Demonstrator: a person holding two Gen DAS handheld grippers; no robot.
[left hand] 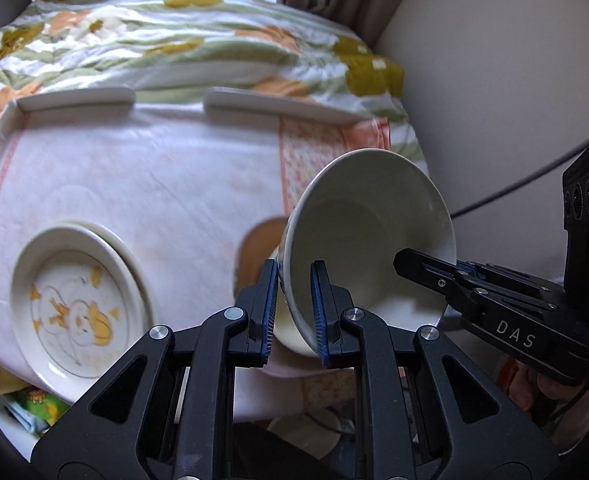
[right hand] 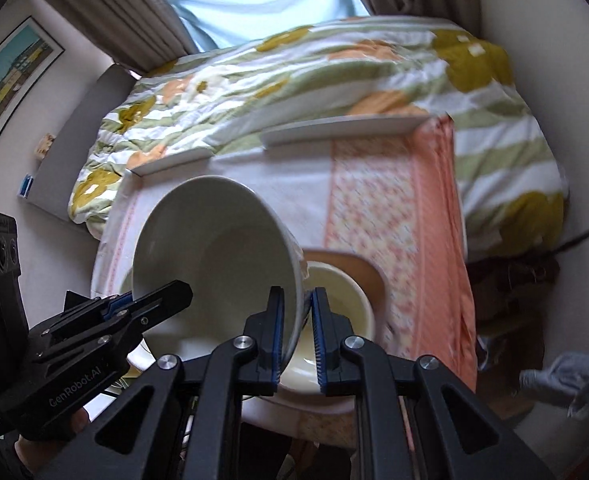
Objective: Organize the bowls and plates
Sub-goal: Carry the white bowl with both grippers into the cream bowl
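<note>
A large white bowl (left hand: 370, 236) is held tilted in the air above the cloth-covered table (left hand: 154, 168). My left gripper (left hand: 292, 312) is shut on its near rim. My right gripper (right hand: 296, 340) is shut on the opposite rim; it shows in the left wrist view (left hand: 446, 280) at the bowl's right edge. The bowl (right hand: 214, 252) also fills the right wrist view, with my left gripper (right hand: 126, 308) at its left edge. Under it a cream bowl (right hand: 334, 320) sits on a brown coaster (right hand: 362, 276). A stack of plates with a bear drawing (left hand: 74, 304) lies at the left.
The table has a raised white back rail (left hand: 78, 98) and a pink-patterned cloth strip (right hand: 394, 220) on the right. A floral quilt (left hand: 174, 40) covers the bed behind. A white wall (left hand: 494, 80) stands at the right. Clutter lies below the table's front edge.
</note>
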